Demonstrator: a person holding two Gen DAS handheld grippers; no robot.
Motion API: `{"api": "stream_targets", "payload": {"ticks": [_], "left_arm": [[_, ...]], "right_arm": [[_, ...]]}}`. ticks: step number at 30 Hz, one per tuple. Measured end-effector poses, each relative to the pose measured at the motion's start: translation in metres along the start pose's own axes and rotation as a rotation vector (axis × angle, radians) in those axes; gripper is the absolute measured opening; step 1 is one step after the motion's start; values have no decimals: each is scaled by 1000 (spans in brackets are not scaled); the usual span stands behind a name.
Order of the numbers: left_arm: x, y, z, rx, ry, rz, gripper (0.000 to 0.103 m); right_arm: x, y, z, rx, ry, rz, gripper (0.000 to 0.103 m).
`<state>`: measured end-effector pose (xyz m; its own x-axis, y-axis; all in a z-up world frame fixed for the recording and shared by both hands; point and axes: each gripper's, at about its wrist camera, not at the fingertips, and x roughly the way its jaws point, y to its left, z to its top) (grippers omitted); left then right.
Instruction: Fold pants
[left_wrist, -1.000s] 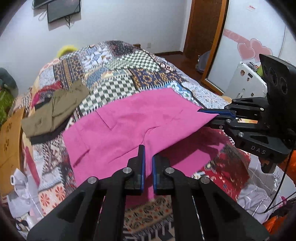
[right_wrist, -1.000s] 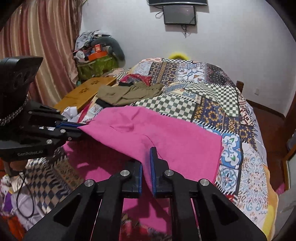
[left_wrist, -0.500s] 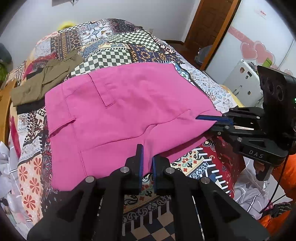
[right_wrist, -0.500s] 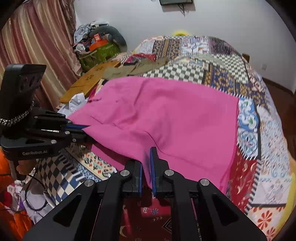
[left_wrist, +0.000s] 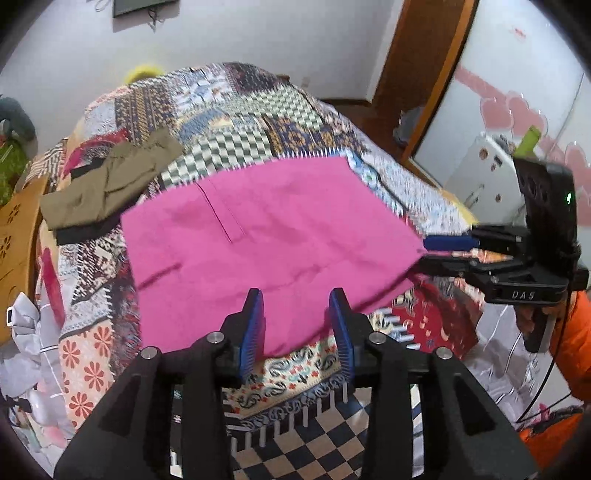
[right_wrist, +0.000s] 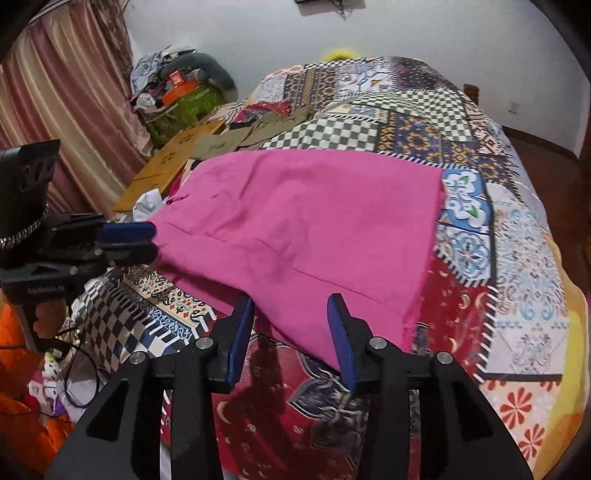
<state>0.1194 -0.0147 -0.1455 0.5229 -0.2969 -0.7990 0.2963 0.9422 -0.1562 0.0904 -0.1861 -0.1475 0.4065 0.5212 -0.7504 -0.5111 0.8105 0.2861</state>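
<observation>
Lying flat, pink woven pants (left_wrist: 266, 236)

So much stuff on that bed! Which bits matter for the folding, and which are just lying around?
Part of the job:
pink pants
left gripper, opening
right gripper, opening

Just lying about:
olive garment
patchwork quilt
wooden board

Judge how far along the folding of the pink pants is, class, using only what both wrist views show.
Done: the pink pants lie folded over on the patchwork quilt. In hand: the left hand-held gripper and right hand-held gripper are opening their jaws, the near edge of the cloth between the pads but not pinched. Left: probably another fold, then placing them beside the olive pants.
</observation>
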Motion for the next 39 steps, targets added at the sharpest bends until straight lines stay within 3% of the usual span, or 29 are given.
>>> {"api": "stream_targets", "payload": {"ticks": [3, 7, 15, 21, 25, 39], "left_arm": [[-9, 9, 11, -29, -48, 6, 49], [-3, 19, 24, -64, -58, 52, 50], [50, 19, 20, -136, 62, 40, 51], [65, -3, 1, 5, 66, 165, 55], [60, -1, -6, 33, 57, 196, 58], [31, 57, -27, -163, 31, 264, 63]], "right_arm": [[-9, -3, 6, 14, -19, 4, 38], [-16, -6, 20, 41, -67, 34, 42], [16, 2, 41, 74, -64, 39, 43], [51, 6, 27, 54, 29, 10, 43], [45, 3, 18, 37, 6, -8, 43], [14, -18, -7, 63, -25, -131, 43]]}}
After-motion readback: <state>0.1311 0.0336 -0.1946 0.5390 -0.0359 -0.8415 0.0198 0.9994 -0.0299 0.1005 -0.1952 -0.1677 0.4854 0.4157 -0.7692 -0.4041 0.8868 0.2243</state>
